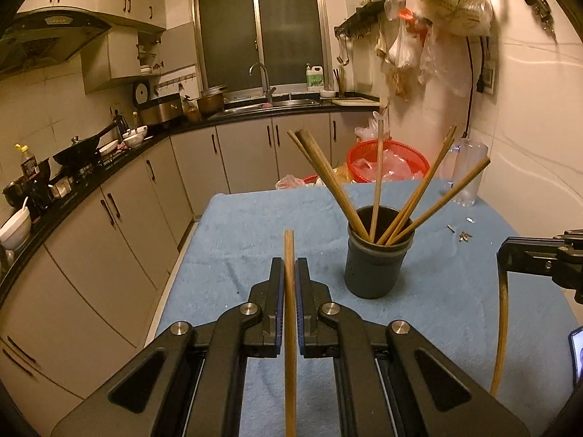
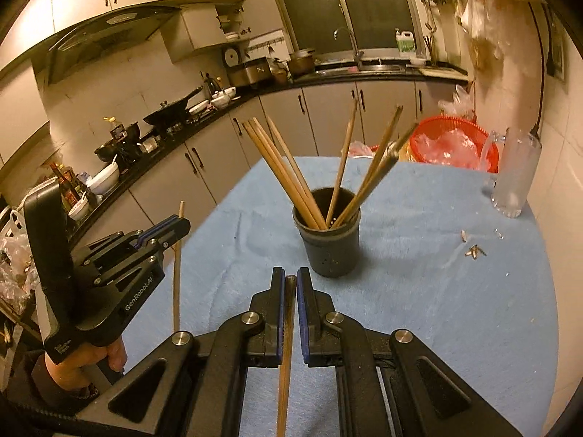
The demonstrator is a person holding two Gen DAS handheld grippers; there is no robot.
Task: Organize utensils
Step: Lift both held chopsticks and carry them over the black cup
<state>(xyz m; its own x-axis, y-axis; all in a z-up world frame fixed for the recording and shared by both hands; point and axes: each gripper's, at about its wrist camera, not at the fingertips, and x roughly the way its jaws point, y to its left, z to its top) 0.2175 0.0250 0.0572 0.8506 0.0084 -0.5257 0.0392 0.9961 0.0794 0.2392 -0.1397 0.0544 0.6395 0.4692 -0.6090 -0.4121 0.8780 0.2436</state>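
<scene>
Left wrist view, risk: Because the left tongs (image 1: 289, 273) pinch their chopstick (image 1: 290, 327) near its upper end, with a long shaft hanging below, it could swing or slip in the pads on the way to the holder.
Left wrist view, tongs: together, clamped on that one chopstick, whose tip stands a little above the pads.
Left wrist view, holder: the dark cylindrical chopstick holder (image 1: 377, 266) stands upright on the desk (image 1: 237, 225), covered in blue cloth, ahead and to the right; the chopsticks already in it (image 1: 379, 182) fan outward and could block or deflect an incoming one, or the holder could tip if bumped.
Left wrist view, other arm: the right tongs (image 1: 506, 251) show at the right edge with a second chopstick (image 1: 503, 320) hanging down.
Right wrist view, risk: the right tongs (image 2: 290, 280) grip their chopstick (image 2: 286, 346) at its very top, so little is caught between the pads and it may drop out.
Right wrist view, tongs: together, clamped on that chopstick.
Right wrist view, holder: the holder (image 2: 329, 240) is just ahead, so two sticks arriving at once could collide.
Right wrist view, other arm: the left tongs (image 2: 178, 224), in a hand (image 2: 109, 357), hold their stick upright at the left.
</scene>
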